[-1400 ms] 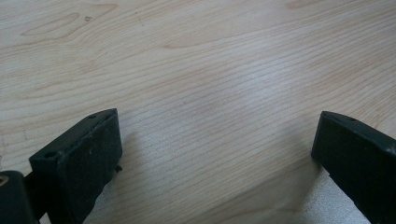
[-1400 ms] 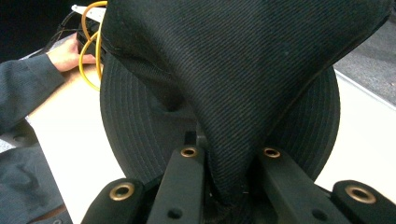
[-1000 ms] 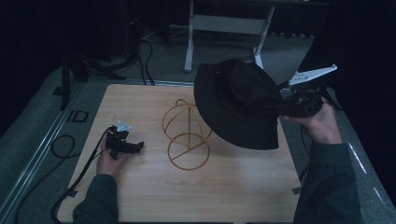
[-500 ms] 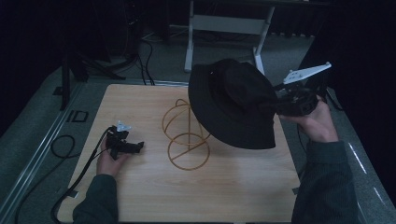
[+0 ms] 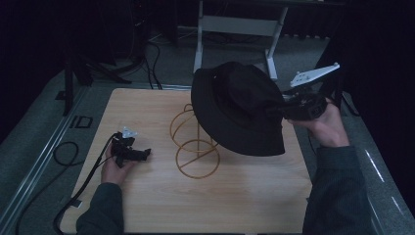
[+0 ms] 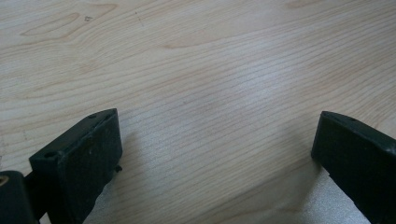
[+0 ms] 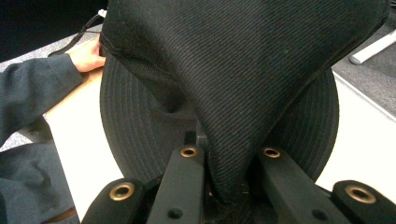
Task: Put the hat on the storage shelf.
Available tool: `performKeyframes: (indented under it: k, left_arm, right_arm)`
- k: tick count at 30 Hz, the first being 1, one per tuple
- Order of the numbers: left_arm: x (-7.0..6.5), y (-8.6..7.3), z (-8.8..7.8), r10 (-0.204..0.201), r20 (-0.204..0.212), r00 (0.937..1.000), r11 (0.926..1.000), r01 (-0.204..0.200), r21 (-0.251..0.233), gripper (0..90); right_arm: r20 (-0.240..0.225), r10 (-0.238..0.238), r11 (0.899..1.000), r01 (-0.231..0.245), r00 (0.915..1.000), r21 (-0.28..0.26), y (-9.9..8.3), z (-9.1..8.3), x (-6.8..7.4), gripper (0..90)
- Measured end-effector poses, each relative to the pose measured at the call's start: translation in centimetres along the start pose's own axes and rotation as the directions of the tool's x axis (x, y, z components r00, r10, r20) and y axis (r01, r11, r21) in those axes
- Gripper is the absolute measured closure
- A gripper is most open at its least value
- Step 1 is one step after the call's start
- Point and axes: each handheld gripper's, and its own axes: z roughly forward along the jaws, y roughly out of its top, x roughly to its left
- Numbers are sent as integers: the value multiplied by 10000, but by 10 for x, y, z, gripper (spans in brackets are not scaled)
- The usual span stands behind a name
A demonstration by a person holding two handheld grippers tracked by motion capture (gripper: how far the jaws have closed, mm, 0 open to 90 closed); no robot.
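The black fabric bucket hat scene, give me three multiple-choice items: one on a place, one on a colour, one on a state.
1. Where is the black fabric bucket hat?
A. flat on the light wooden table
B. held up beside the wire stand
C. on the floor

2. What colour is the round wire hat stand?
A. golden
B. blue
C. white

3. How do the left gripper fingers stand?
A. clamped on the hat
C. shut on a cable
B. open, nothing between them

Answers: 1 B, the right gripper pinches the hat's cloth above the table's right side. 2 A, the wire shows golden in the high view. 3 B, bare wood shows between the fingers in the left gripper view.
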Motion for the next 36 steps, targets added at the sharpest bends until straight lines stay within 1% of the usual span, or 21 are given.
performKeyframes:
  k: [16,36]
  left_arm:
    - [0,0,0,0,4,10000,10000,0,-3,20]
    - [0,0,0,1,11,10000,10000,-1,9,20]
  right_arm:
    - [-40,-219,9996,220,9998,173,11,7,7,867]
    - [-367,-833,9949,852,9959,541,31,27,21,866]
